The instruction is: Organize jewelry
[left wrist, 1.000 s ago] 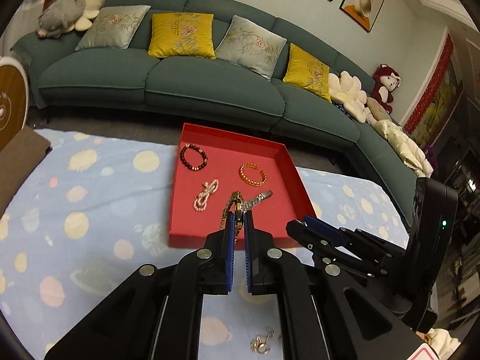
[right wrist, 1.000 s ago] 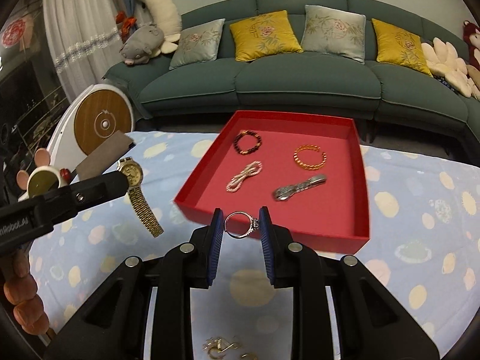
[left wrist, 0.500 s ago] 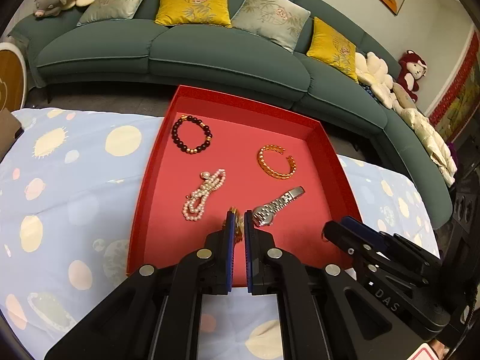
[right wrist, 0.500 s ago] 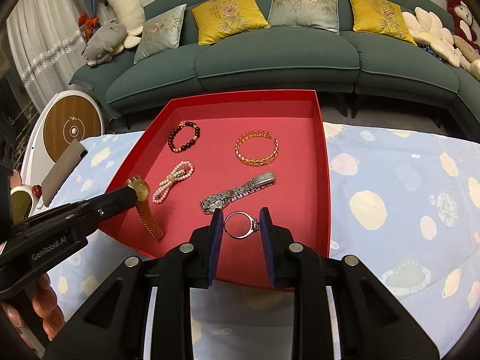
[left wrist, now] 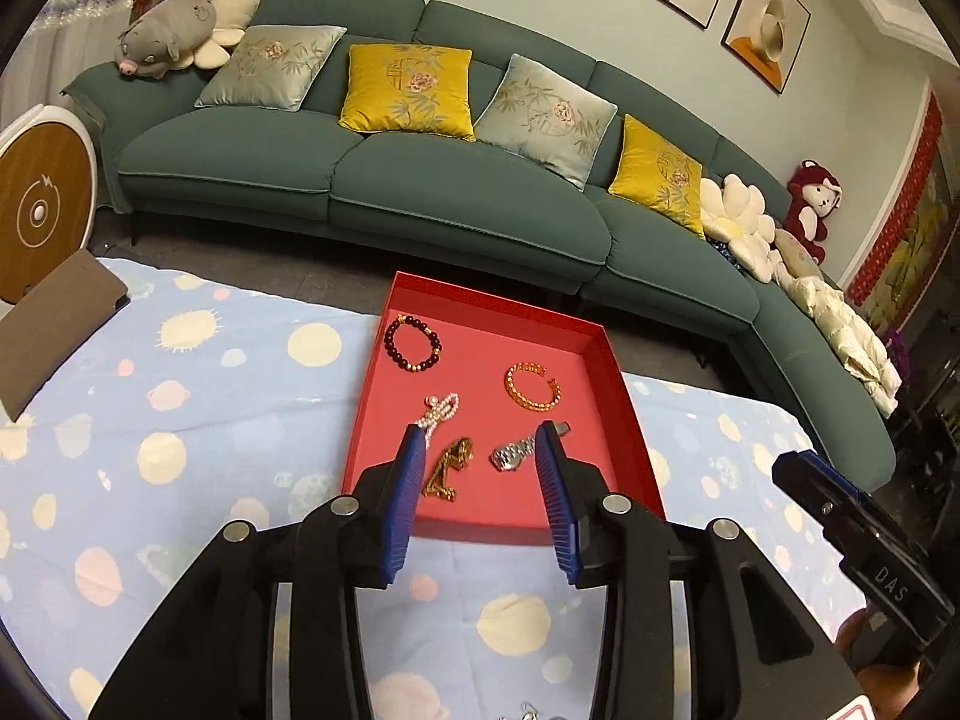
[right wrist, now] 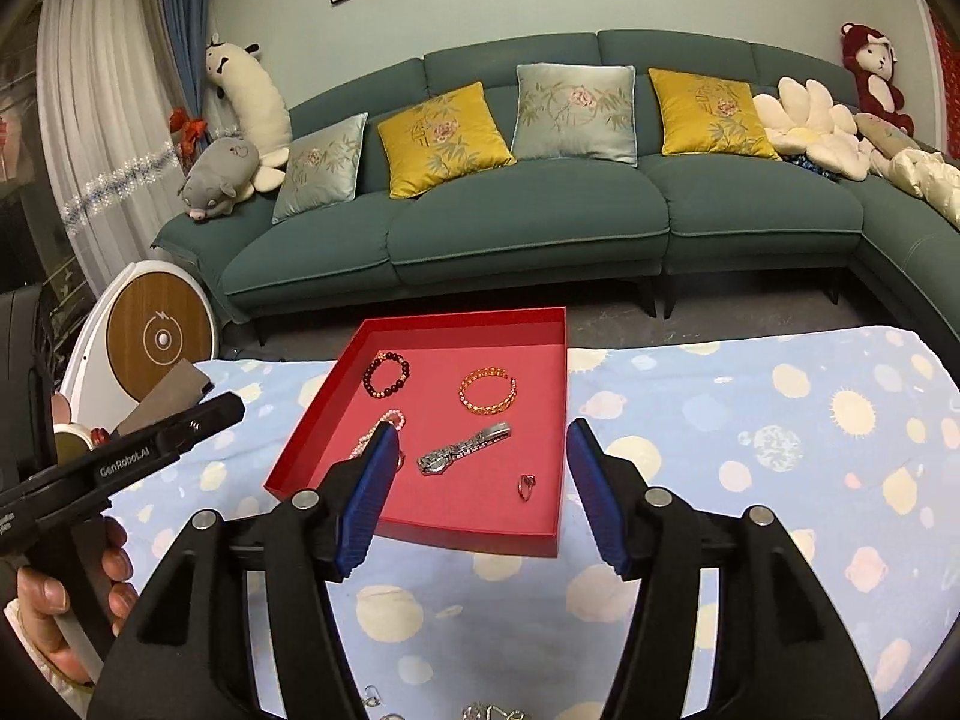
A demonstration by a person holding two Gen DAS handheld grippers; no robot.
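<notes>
Left gripper (left wrist: 480, 438) and right gripper (right wrist: 480, 438): the blue fingers (left wrist: 403, 498) of each are spread wide and hold nothing, both poised above the near edge of the red tray (right wrist: 420, 531). The tray holds 6 pieces: a gold watch (left wrist: 449, 468) and a silver watch (right wrist: 463, 456) side by side, a ring (right wrist: 527, 485) near the front right corner, and beyond them a pearl bracelet (left wrist: 441, 411), a gold bangle (right wrist: 487, 398) and a dark bead bracelet (right wrist: 387, 374). The tray rests on a counter covered by a blue planet-print cloth (right wrist: 750, 450), with more jewelry (right wrist: 489, 711) loose at the near edge and a green sofa (right wrist: 540, 228) behind.
</notes>
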